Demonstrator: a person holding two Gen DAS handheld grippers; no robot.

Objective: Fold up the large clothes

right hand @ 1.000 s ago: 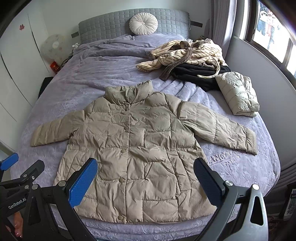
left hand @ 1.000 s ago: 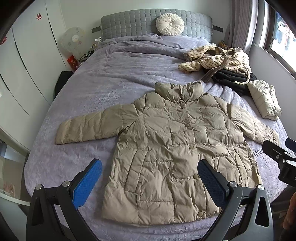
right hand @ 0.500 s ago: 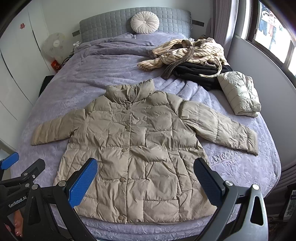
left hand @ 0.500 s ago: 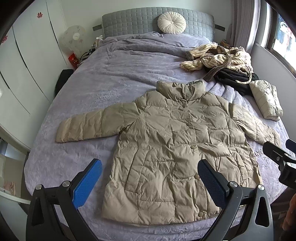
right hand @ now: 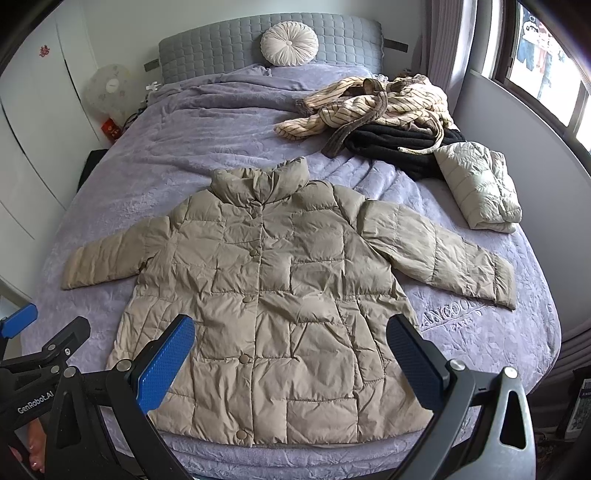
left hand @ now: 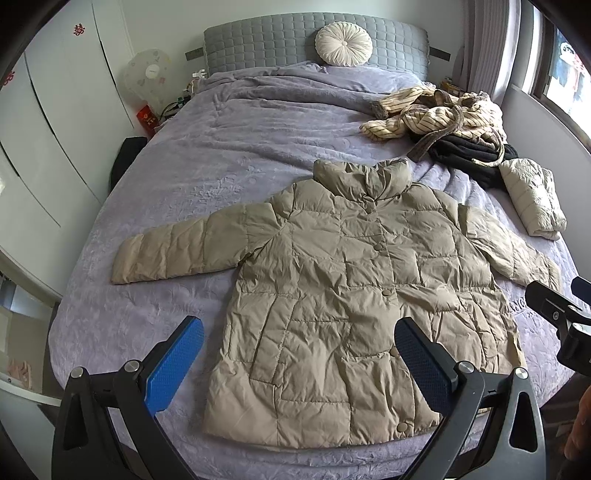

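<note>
Nearest, the left gripper (left hand: pixel 299 360) and right gripper (right hand: pixel 291 356) hover with jaws spread wide, holding nothing. Beyond them the tan puffer jacket (right hand: pixel 273 306) lies flat and buttoned on the bed (right hand: pixel 184 147), sleeves outstretched, so no fold is made yet. Farther right sits a folded pale jacket (right hand: pixel 478 186), apparently finished, and behind it an unfolded clothes pile (right hand: pixel 376 110).

"GenRobot.AI" is printed in white on the black body of the left gripper (right hand: pixel 48 334) at the lower left of the right wrist view. "ANCOO" and, beneath it, "PARIS" are embossed on the purple bedspread (right hand: pixel 454 317) at the right. Red characters on the wardrobe door (left hand: pixel 78 28) cannot be read.
</note>
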